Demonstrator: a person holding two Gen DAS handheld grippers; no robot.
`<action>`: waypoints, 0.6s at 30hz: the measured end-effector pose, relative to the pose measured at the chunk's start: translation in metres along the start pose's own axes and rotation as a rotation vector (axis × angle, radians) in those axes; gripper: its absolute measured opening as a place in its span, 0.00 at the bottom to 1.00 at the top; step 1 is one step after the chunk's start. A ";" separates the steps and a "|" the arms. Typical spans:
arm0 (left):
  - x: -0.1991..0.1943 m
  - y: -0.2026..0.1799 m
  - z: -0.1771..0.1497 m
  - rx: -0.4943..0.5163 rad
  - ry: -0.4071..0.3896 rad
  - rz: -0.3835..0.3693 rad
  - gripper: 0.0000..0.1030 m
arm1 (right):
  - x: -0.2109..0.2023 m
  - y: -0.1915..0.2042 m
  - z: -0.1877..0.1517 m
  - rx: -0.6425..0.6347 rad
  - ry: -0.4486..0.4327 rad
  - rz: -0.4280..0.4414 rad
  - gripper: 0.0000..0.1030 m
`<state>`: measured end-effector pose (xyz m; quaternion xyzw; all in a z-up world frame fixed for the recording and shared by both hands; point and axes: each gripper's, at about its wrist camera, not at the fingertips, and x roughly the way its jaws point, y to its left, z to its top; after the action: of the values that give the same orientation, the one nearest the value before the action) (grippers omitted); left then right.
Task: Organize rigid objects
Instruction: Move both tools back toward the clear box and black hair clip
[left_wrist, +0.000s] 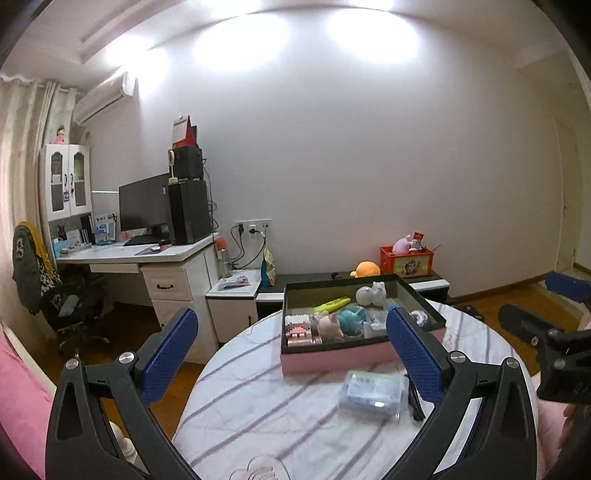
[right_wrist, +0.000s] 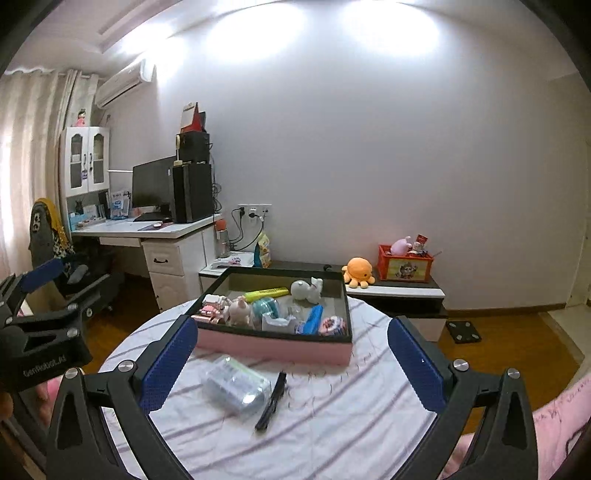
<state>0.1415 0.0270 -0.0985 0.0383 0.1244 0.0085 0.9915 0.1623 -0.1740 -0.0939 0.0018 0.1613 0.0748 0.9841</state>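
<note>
Pink box (right_wrist: 273, 349) of trinkets | left claw (left_wrist: 291, 356) open | right claw (right_wrist: 291, 360) open, both empty

The one legible marking is white lettering, apparently "GenRobot.AI", printed on the black body of the left gripper (right_wrist: 48, 280) as it shows at the left edge of the right wrist view. A large figure resembling "8" marks the garment (left_wrist: 22, 254) draped over the chair. Printing on the clear packet (right_wrist: 236, 384) is too blurred to read.
</note>
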 end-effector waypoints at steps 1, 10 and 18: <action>-0.003 -0.001 -0.001 0.007 0.007 -0.006 1.00 | -0.004 -0.001 -0.001 0.004 -0.001 -0.001 1.00; -0.022 -0.005 -0.002 0.005 -0.006 -0.036 1.00 | -0.026 -0.002 -0.010 0.014 0.000 -0.019 1.00; -0.018 -0.008 -0.005 0.009 0.019 -0.037 1.00 | -0.026 -0.002 -0.015 0.017 0.022 -0.025 1.00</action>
<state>0.1229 0.0192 -0.0992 0.0402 0.1345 -0.0102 0.9900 0.1335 -0.1800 -0.0997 0.0073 0.1725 0.0613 0.9831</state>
